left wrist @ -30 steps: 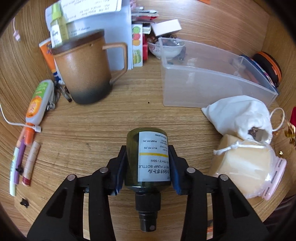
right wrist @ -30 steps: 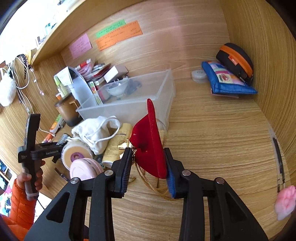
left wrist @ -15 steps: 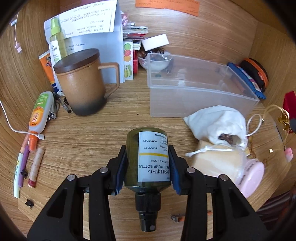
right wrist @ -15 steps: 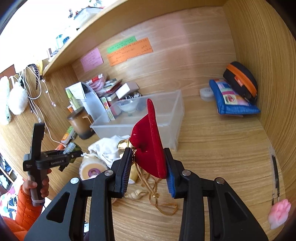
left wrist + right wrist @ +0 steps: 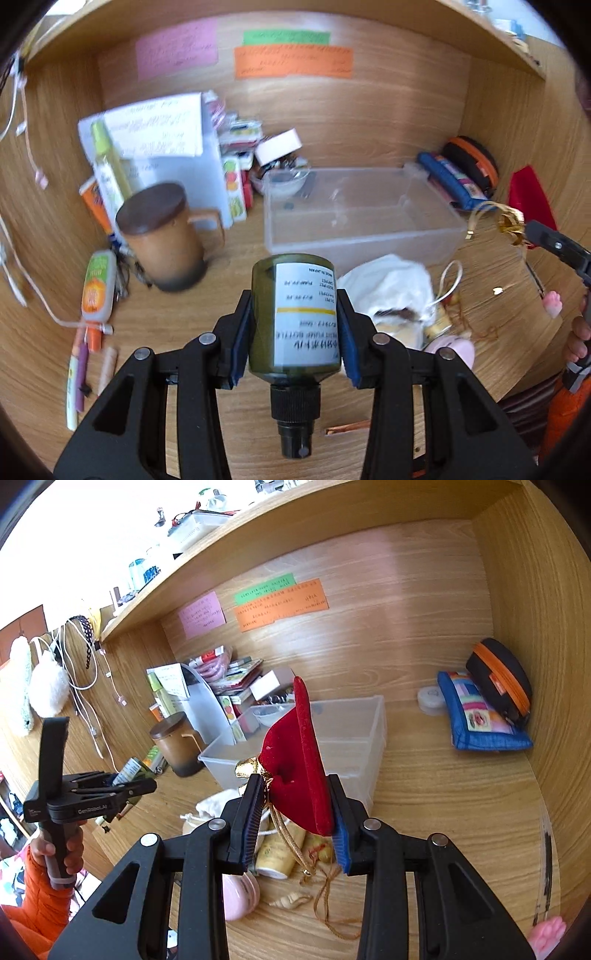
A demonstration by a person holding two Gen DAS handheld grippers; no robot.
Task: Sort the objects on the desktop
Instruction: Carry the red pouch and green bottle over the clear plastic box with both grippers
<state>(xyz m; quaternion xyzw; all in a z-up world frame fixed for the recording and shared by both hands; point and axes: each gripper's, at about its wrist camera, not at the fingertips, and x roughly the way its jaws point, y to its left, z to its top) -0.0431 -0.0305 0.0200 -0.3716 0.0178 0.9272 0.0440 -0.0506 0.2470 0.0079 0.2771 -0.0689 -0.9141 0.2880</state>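
The left gripper [image 5: 295, 332] clamps a dark green pump bottle with a white label [image 5: 295, 325] at lower centre. The right gripper [image 5: 295, 812] pinches a red velvet pouch with gold cord [image 5: 299, 760]. Both hang above the desk, short of the clear plastic bin [image 5: 362, 218] at centre, which looks nearly empty. The sorting seems barely begun: a white drawstring bag [image 5: 388, 288] and tubes still lie loose.

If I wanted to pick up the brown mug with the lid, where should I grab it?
Grab the brown mug by its handle, coming from the clear bin's side. The mug stands upright, its handle sticks out that way, and its lid only rests on top.
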